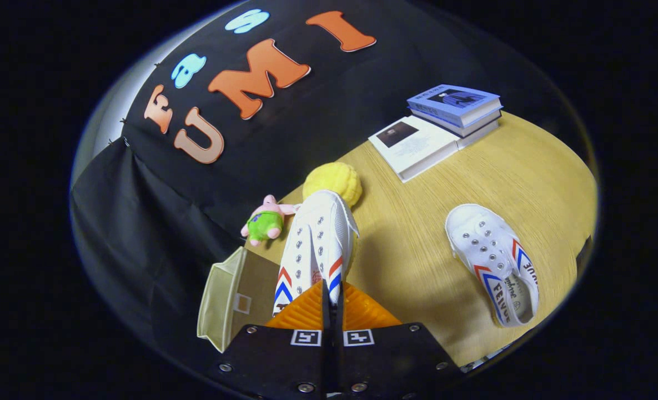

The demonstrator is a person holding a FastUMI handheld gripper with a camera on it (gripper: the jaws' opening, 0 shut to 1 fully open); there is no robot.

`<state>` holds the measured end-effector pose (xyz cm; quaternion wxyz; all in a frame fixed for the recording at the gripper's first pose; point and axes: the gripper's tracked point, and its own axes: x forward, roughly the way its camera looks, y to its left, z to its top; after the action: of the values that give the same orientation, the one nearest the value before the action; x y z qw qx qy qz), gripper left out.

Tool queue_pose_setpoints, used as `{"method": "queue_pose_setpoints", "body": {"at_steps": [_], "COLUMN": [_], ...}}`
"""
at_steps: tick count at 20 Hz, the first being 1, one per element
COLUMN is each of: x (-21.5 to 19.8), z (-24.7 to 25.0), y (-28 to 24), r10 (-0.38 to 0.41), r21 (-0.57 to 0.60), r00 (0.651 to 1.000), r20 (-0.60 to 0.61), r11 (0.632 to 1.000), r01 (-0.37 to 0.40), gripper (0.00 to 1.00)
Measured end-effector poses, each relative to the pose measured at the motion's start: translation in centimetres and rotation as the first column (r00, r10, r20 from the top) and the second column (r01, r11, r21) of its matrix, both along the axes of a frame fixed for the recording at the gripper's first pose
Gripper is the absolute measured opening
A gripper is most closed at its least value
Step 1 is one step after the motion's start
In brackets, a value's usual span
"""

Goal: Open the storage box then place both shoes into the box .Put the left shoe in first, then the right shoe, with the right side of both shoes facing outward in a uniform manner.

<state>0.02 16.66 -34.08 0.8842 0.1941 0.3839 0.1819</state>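
**Gripper view: first shoe lifted, storage box open beside it**

I take the storage box (pixel 226 303) as my landmark. It sits just ahead of my fingers and a little to one side, at the near edge of the wooden table (pixel 428 266), and I see its pale fabric wall and a brown inside, so I judge it open.

My gripper (pixel 331 303) is pressed nearly together, pinching the heel end of a white shoe (pixel 317 244) with red and blue chevrons. The shoe points away from me, toe up and out beyond the fingers, right beside the box and partly over its inner edge. It looks lifted off the table, judging by the shadow under it. I cannot tell from here whether it is the left shoe.

The second shoe (pixel 495 264) lies flat on the table, well apart from the box, on the far side of the held shoe. Beyond the box a small pink and green plush toy (pixel 265 222) stands near the cloth wall, with a yellow ball (pixel 333 182) next to it. Books (pixel 440 128) lie farthest from the box, across the table.

Progress as I judge it: opening is done, the first shoe is in hand but not yet inside, and the second is untouched. Left to do: lower this shoe into the box with its right side outward, then fetch the other.
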Motion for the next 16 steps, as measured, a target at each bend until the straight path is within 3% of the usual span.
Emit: {"method": "queue_pose_setpoints", "body": {"at_steps": [9, 16], "x": [-0.8, -2.9], "z": [7.3, 5.6], "y": [11.5, 20.6], "r10": [0.104, 0.192], "r21": [0.055, 0.04], "r00": [0.99, 0.977], "r20": [0.091, 0.095], "r11": [0.992, 0.98], "r01": [-0.11, -0.197], "gripper": [0.0, 0.0]}}
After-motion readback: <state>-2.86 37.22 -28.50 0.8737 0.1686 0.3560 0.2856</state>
